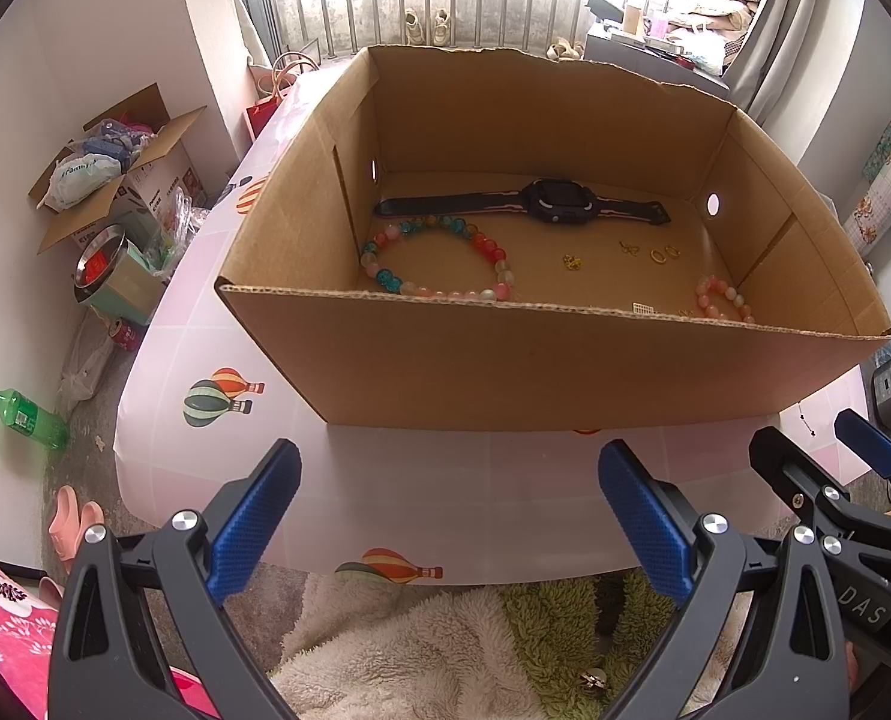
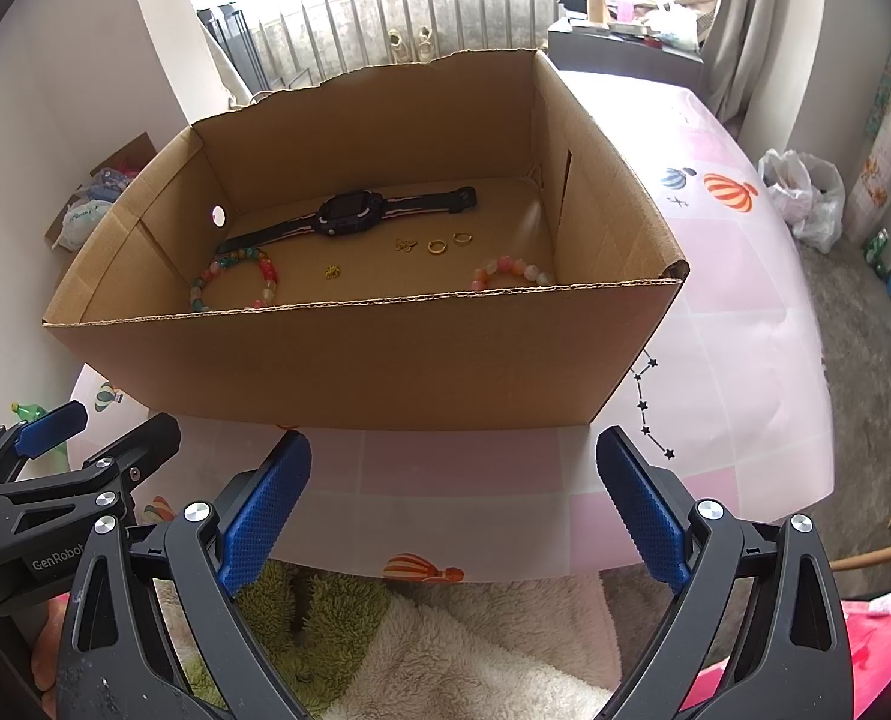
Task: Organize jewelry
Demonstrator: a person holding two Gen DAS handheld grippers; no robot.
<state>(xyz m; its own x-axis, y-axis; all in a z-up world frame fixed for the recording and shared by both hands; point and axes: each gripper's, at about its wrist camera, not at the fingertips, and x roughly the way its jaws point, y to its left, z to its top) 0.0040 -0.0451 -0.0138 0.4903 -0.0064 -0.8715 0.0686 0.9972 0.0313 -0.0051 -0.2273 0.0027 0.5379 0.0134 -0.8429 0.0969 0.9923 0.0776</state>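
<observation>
Around your bench (image 1: 385, 480), with its pink hot-air-balloon cover, sits clutter. On the floor to your left lie a green plastic bottle (image 1: 25, 417), a red can (image 1: 124, 335), pink slippers (image 1: 76, 525) and an open carton of bags (image 1: 115, 162). A fluffy white-and-green rug (image 2: 445, 648) lies below the near edge. To your right a white plastic bag (image 2: 805, 195) slumps on the floor.

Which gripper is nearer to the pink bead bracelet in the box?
Right, probably. The pink bead bracelet lies in the box's right part, ahead of the right gripper; the left gripper is further left.
</observation>
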